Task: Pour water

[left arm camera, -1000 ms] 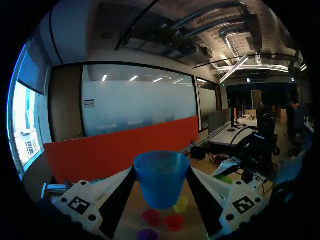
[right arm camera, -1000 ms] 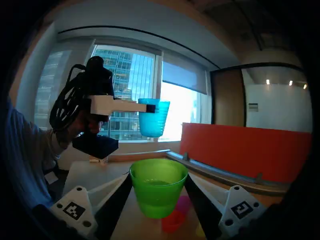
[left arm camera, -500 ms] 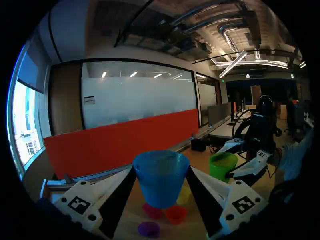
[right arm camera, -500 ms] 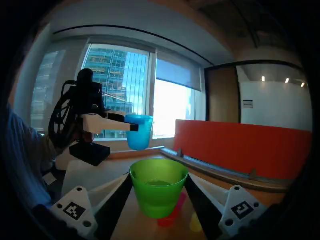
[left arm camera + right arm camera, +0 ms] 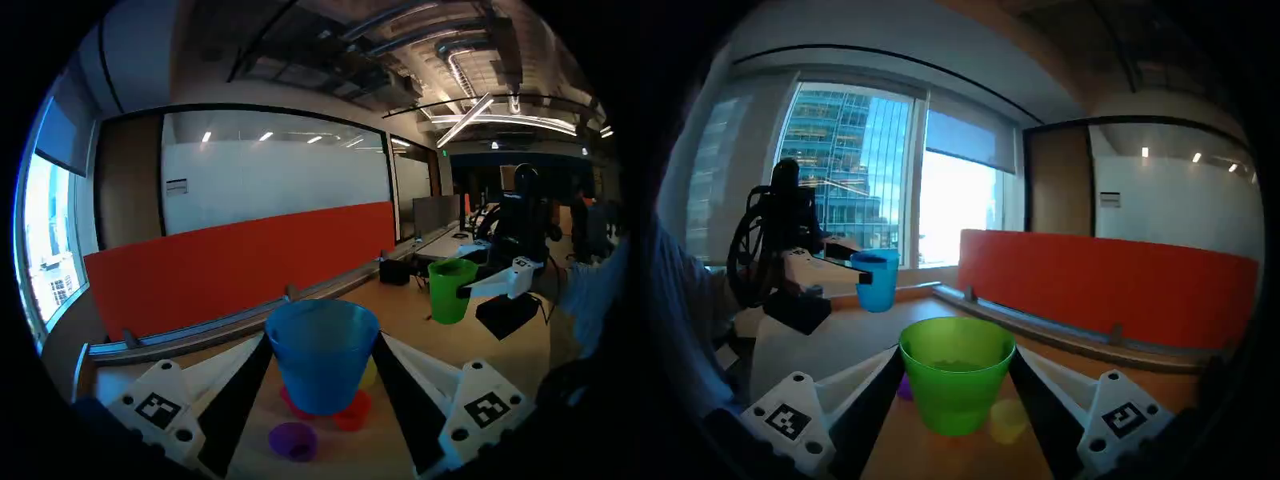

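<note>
My left gripper (image 5: 322, 364) is shut on a blue cup (image 5: 322, 354), held upright above the wooden table (image 5: 512, 352). In the right gripper view my right gripper (image 5: 958, 380) is shut on a green cup (image 5: 958, 374) with some liquid in its bottom, also upright. The left gripper view shows that green cup (image 5: 450, 290) and the right gripper (image 5: 466, 290) off to the right, apart from the blue cup. In the right gripper view the blue cup (image 5: 877, 279) and the left gripper (image 5: 870, 278) hang at the left, with a sleeve (image 5: 688, 320) behind.
Small cups lie on the table below: purple (image 5: 292, 441), red (image 5: 353, 412) and yellow (image 5: 1008, 419). An orange partition (image 5: 240, 260) with a rail runs along the table's far edge. Windows (image 5: 848, 192) stand behind the left gripper.
Both grippers have moved apart, each cup now smaller and farther off in the other's view. The cups stay upright and gripped.
</note>
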